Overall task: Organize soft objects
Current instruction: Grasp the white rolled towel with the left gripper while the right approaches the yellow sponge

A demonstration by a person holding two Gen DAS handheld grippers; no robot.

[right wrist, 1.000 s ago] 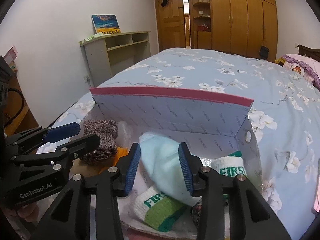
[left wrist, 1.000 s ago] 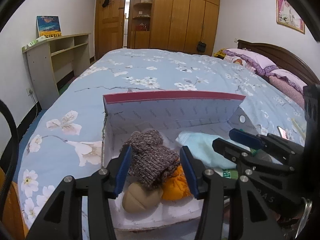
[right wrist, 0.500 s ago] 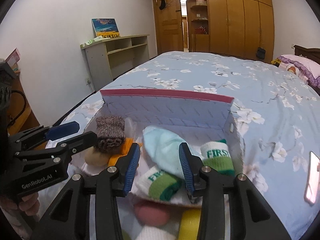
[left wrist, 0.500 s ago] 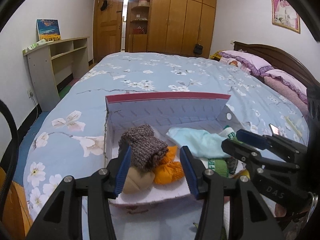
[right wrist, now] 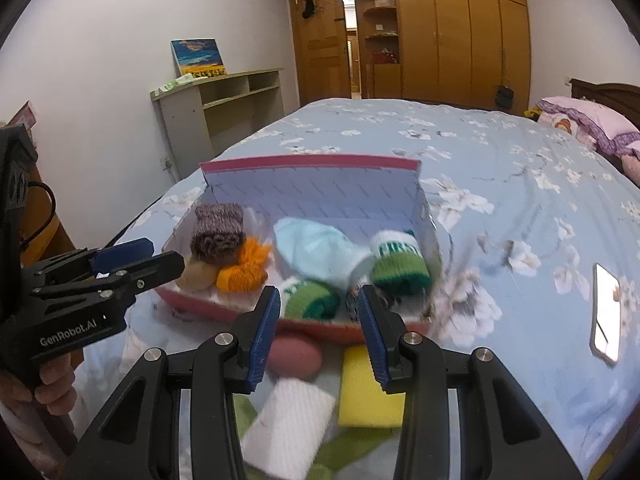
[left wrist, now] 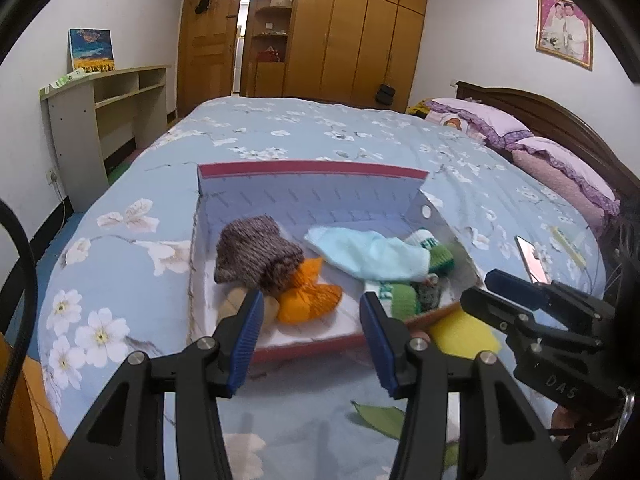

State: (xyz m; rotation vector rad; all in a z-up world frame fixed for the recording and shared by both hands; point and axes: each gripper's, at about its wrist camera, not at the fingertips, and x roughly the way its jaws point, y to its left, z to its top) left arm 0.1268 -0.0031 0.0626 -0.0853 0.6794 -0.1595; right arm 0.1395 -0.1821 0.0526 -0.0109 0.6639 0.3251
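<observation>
Socks and other soft pieces sit in a shallow red-rimmed box [left wrist: 312, 168] on the bed [left wrist: 120, 264], its far flap standing up. Left half of box: grey-brown knit sock [left wrist: 256, 256] lying over an orange sock [left wrist: 310, 300], with a tan rounded item [right wrist: 196, 276] at the near left corner. Right half: pale blue sock [left wrist: 368, 256] draped across green-and-white socks [right wrist: 398, 266]; lettering on the cuffs only partly readable.

Outside the box, on the bedspread just in front of its near wall: yellow sponge-like block [right wrist: 370, 388], pinkish-red rounded item [right wrist: 294, 354], white ribbed sock [right wrist: 288, 420] on top of a green piece, blurred.

Left gripper [left wrist: 310, 340]: fingers [left wrist: 248, 340] spread apart, nothing between them, hovering short of the box's near edge. Right gripper [right wrist: 316, 332]: fingers likewise apart and empty, above the loose items in front of the box. A hand [right wrist: 24, 384] grips the left handle. Phone [right wrist: 606, 314] lies on the bed to the right, well apart from the box.
</observation>
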